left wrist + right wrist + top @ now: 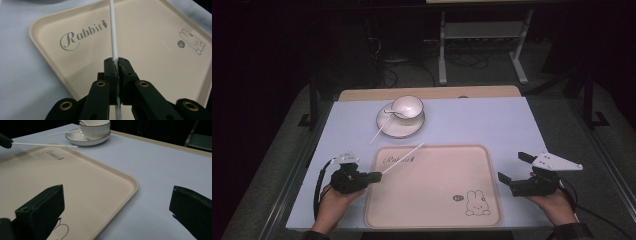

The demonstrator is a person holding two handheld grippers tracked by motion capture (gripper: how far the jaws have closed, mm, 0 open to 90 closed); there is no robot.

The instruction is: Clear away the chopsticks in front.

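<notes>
Between the pressed-together left tongs (116, 65), a thin white plastic chopstick (113, 32) is pinched at its near end; its long axis runs forward over the beige rectangular rabbit-print tray (155, 30). Right tongs (516, 169), spread and empty, hover beside the tray's opposite edge.

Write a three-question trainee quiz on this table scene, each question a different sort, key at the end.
1. True or false: the right gripper is clamped on something.
2. What does the left gripper hold? A) spoon B) white chopstick C) cup
3. Fill in: the cup stands on a ___.

Key: 1 false, its jaws are wide open beside the tray. 2 B. 3 saucer.
</notes>
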